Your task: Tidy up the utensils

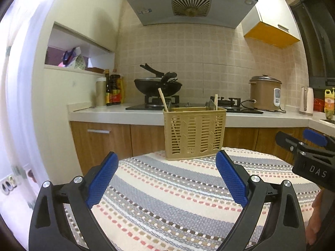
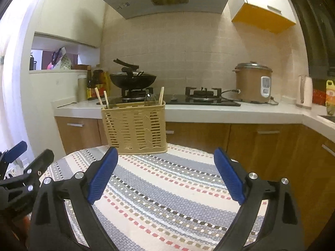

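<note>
Each camera sits behind its own tongs, low over the striped cloth, facing the counter; both share the utensil basket ahead.

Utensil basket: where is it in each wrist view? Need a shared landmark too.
Left wrist: utensil basket at centre, on the far edge of the striped cloth.
Right wrist: utensil basket left of centre, same far edge.
Shared landmark: the wok behind it.

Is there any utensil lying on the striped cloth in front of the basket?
No, the striped cloth is bare in front of the basket, and the chopsticks stand inside the basket.
</note>
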`<state>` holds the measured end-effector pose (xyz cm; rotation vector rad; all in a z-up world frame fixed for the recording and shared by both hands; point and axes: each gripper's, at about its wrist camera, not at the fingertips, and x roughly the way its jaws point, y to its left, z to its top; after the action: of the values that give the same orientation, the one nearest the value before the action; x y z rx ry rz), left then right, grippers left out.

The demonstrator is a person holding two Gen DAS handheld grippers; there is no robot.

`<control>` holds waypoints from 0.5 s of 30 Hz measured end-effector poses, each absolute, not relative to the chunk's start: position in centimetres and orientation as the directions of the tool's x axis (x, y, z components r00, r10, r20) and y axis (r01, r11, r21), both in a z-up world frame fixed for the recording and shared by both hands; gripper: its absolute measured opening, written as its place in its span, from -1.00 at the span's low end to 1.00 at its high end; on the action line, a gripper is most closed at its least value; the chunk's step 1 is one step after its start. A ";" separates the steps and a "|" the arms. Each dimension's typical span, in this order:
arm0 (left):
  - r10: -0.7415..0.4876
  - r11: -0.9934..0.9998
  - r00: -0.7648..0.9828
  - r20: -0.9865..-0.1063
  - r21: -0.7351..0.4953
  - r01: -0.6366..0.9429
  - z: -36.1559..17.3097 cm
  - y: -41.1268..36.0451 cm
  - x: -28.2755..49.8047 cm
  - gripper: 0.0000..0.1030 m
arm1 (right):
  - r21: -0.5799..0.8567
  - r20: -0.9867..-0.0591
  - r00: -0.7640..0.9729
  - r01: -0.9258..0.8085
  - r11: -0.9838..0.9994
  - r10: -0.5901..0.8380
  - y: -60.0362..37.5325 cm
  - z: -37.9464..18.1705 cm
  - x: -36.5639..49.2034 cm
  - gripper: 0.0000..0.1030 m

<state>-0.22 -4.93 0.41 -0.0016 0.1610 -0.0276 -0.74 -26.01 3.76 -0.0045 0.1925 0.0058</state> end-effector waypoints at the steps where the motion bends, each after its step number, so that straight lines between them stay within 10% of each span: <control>1: -0.025 1.000 0.987 -0.159 -0.002 0.025 0.3 -4.9 -0.2 0.77 | -0.002 -0.194 0.981 -0.009 1.000 0.008 -26.0 3.7 -0.7 0.72; 15: -0.025 1.000 0.984 -0.177 0.004 0.026 0.0 -4.8 0.0 0.84 | -0.029 -0.197 0.980 -0.001 1.000 -0.005 -25.4 3.2 -0.7 0.81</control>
<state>-0.02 -4.76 0.01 0.0065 0.1778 -0.0254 -0.65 -25.41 3.23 -0.0293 0.1981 -0.0017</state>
